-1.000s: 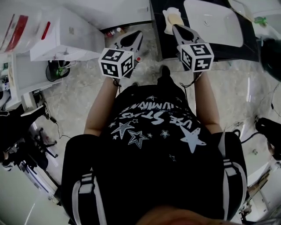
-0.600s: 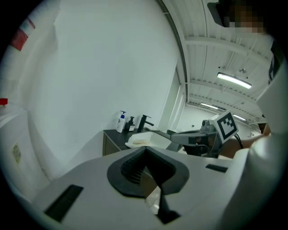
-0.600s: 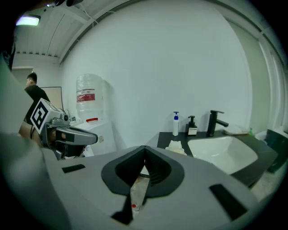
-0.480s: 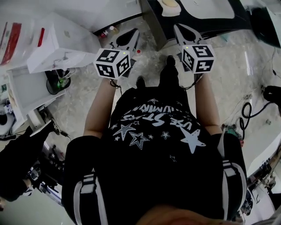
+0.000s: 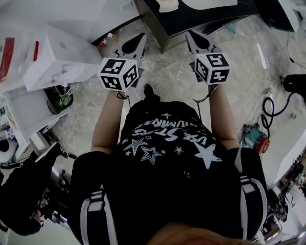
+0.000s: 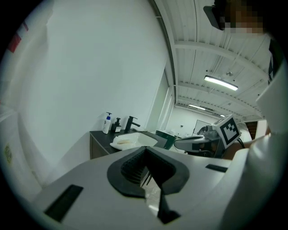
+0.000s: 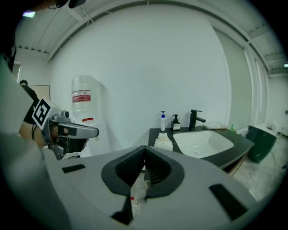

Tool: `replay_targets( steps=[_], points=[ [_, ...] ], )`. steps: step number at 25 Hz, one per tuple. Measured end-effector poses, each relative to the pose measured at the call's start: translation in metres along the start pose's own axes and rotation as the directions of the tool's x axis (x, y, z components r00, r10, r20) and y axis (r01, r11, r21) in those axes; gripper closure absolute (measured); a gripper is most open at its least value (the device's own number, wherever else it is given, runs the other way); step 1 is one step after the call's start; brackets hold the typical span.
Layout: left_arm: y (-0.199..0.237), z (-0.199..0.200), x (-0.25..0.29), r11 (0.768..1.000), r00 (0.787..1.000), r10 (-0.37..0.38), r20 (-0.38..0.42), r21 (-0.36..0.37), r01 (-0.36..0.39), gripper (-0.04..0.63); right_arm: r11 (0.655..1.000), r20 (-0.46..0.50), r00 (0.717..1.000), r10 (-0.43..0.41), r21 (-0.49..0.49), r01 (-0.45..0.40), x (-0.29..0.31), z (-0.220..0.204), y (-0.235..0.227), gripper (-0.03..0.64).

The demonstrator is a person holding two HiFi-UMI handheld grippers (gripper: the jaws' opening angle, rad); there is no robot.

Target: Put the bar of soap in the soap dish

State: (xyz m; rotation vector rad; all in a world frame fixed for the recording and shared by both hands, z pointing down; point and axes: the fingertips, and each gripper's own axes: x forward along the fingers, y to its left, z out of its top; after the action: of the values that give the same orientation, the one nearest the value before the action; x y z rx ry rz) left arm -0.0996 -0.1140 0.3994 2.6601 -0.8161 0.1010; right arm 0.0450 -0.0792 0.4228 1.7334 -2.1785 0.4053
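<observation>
A pale yellowish bar of soap (image 7: 164, 138) lies in a white soap dish (image 7: 164, 144) on the black counter (image 7: 240, 148), left of the white basin (image 7: 203, 141). The left gripper view shows the same soap (image 6: 124, 142) in the same dish (image 6: 118, 146). In the head view the dish (image 5: 168, 5) sits at the top edge. My left gripper (image 5: 139, 39) and right gripper (image 5: 190, 35) hover over the floor, short of the counter. Both are shut and hold nothing, as their own views of the left gripper (image 6: 145, 152) and right gripper (image 7: 145, 149) show.
A black faucet (image 7: 196, 119) and two pump bottles (image 7: 163, 121) stand at the counter's back. A water cooler (image 7: 82, 108) stands left of the counter against the wall. White boxes (image 5: 57, 57) and cables (image 5: 272, 107) lie around on the marbled floor (image 5: 167, 72).
The counter and soap dish have slid toward the top of the head view; the person and both grippers have drawn back from the sink. Both grippers stay shut and empty.
</observation>
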Motion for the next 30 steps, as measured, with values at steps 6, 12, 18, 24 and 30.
replay_targets(
  steps=[6,12,18,24,30],
  points=[
    [-0.048,-0.007,-0.001,1.000,1.000,-0.008,0.003,0.007,0.008,0.584,0.999,0.045,0.999,0.020,0.046,-0.022,-0.042,-0.008,-0.008,0.611],
    [-0.107,-0.018,-0.010,1.000,1.000,-0.020,0.008,0.023,0.020,0.584,0.998,0.062,0.997,0.036,0.046,-0.039,-0.094,-0.026,-0.009,0.611],
    [-0.146,-0.027,-0.018,0.999,1.000,-0.021,0.018,0.037,0.020,0.584,0.998,0.074,0.995,0.062,0.023,-0.063,-0.129,-0.038,-0.002,0.611],
    [-0.173,-0.029,-0.033,0.998,0.999,-0.004,0.037,0.061,0.002,0.584,0.996,0.089,0.992,0.093,0.002,-0.093,-0.155,-0.044,0.007,0.611],
    [-0.189,-0.031,-0.049,0.997,0.998,0.017,0.055,0.073,-0.021,0.584,0.991,0.106,0.986,0.130,-0.024,-0.128,-0.173,-0.047,0.022,0.611]
  ],
)
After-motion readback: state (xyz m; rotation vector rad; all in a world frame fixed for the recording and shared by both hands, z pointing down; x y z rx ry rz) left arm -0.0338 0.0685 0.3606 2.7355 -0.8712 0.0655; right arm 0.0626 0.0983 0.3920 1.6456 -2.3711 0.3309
